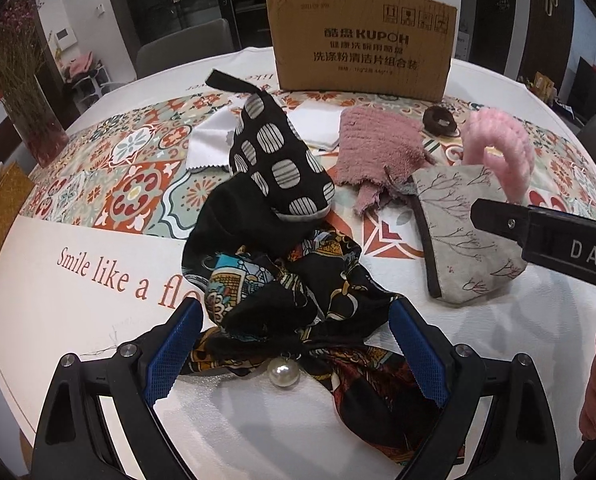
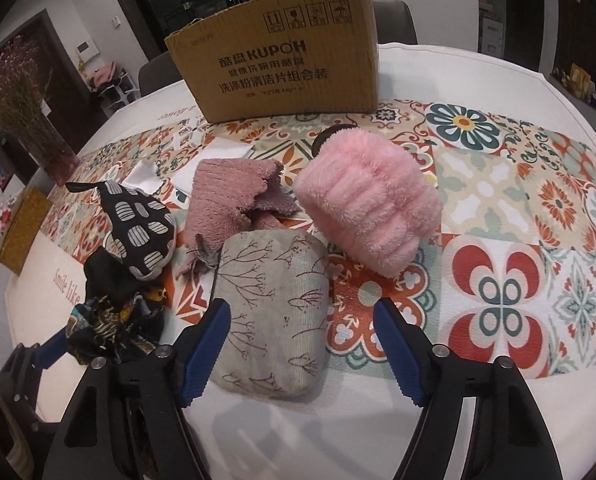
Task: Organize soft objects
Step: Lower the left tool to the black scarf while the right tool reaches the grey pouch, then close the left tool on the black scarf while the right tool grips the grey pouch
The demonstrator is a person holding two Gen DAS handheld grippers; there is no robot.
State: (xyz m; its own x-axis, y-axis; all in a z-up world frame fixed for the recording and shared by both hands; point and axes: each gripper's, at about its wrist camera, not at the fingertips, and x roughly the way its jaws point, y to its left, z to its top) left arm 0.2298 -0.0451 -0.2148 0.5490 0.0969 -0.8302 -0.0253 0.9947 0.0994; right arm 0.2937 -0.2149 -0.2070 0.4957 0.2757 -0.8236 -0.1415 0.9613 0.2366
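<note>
Left gripper (image 1: 293, 344) hovering, jaws gaping either side of dark patterned scarf (image 1: 298, 292) on counter (image 1: 77, 320), not squeezing yet. Right gripper (image 2: 302, 344) jaws apart too, straddling grey branch-print pouch (image 2: 273, 312). Cardboard box (image 2: 281, 56) sitting behind.

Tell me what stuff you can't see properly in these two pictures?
- Inside of the cardboard box: both views show only its outer side.
- Brown ring: in the right wrist view the fluffy pink band covers nearly all of it.
- Patterned scarf: in the left wrist view its near end runs behind the left gripper.
- White cloths: partly under the spotted pouch and pink towel.
</note>
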